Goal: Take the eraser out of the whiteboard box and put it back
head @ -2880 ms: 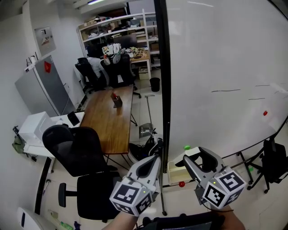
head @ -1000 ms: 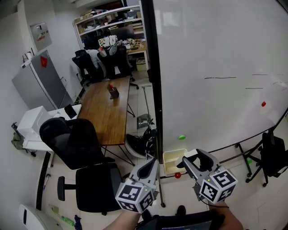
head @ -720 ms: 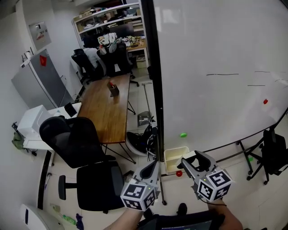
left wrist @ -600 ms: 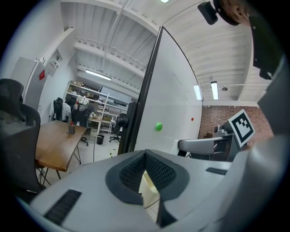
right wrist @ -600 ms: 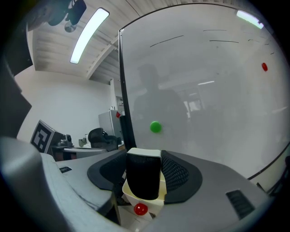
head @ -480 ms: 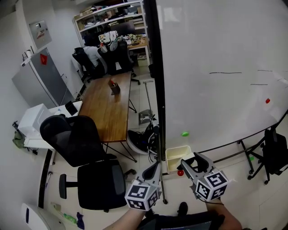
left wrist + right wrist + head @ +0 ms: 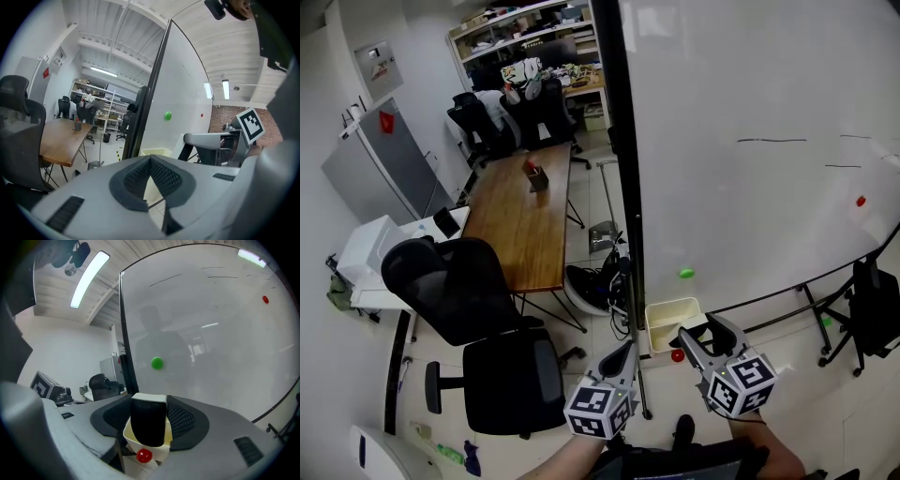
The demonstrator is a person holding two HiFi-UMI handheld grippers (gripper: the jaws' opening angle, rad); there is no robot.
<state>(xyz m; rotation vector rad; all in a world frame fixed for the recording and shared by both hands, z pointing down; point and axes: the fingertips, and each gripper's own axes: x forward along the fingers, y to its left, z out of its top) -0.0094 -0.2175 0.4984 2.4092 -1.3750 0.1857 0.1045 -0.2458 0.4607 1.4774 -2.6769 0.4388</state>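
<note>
My right gripper (image 7: 149, 420) is shut on the eraser (image 7: 148, 423), a black block with a white top that stands upright between the jaws. The eraser's lower end overlaps the opening of the cream whiteboard box (image 7: 129, 439); how deep it sits I cannot tell. In the head view the box (image 7: 673, 319) hangs at the whiteboard's lower left corner, just ahead of the right gripper (image 7: 701, 334). My left gripper (image 7: 626, 349) hovers left of the box, shut with nothing in it (image 7: 151, 161). From the left gripper view the box (image 7: 154, 152) shows beyond the jaws.
A red magnet (image 7: 678, 355) sits on the box's near side and a green magnet (image 7: 685, 274) on the whiteboard (image 7: 750, 187) above it. The board's black frame post (image 7: 623, 187) runs down beside the box. A wooden table (image 7: 525, 225) and black office chairs (image 7: 487, 356) stand to the left.
Both grippers have drifted lower and a little right in the head view, staying close to the box. The right gripper has kept hold of the eraser throughout.
</note>
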